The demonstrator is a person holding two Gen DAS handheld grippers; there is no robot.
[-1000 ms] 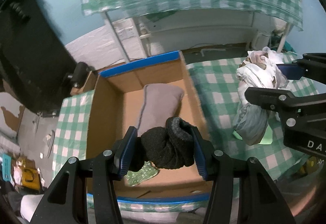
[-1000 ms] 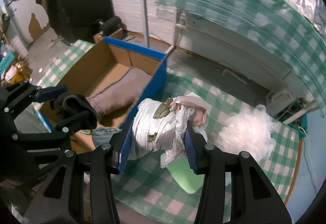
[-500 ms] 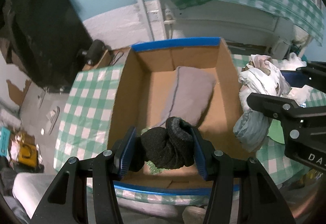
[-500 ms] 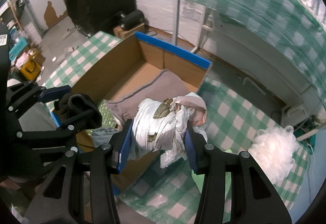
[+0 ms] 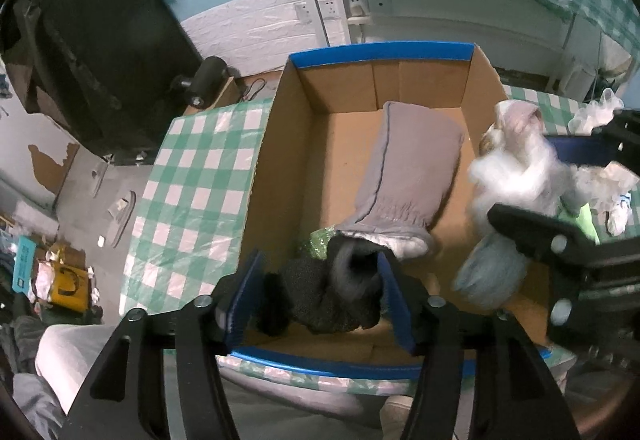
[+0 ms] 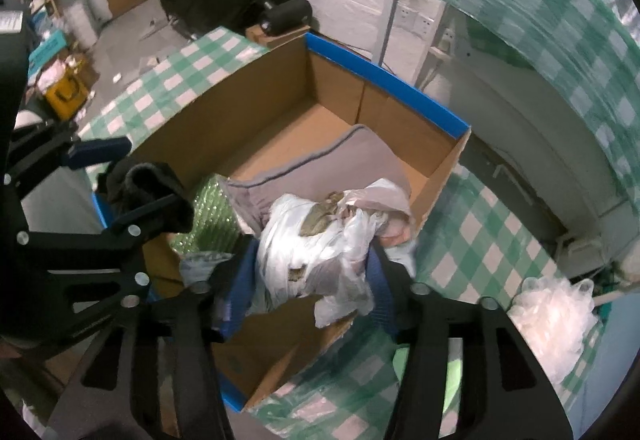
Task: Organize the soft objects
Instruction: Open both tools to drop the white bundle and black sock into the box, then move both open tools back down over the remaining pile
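Hard to make out: the dark knitted bundle [image 5: 320, 292] and the white plastic-wrapped bundle [image 6: 320, 240] are motion-blurred; the box's near wall is cut off behind the gripper arms.
Box: an open cardboard box [image 5: 288, 168] with blue-taped rims stands on the green checked tablecloth [image 5: 196, 180].
Box contents: a grey cushion [image 5: 404, 180] lies along the floor; green bubble wrap [image 6: 208, 212] lies at its near end.
Left gripper [image 5: 320, 304]: over the box's near end, jaws opening, the dark bundle between them with a gap at the left pad.
Right gripper [image 6: 316, 288]: over the box's near right corner, jaws opening, the white bundle between them.
Since a second ago: both grippers came from beside the box to above it; both bundles were clamped then.
Outside the box: white fluff [image 6: 556, 308] lies on the cloth, well apart.
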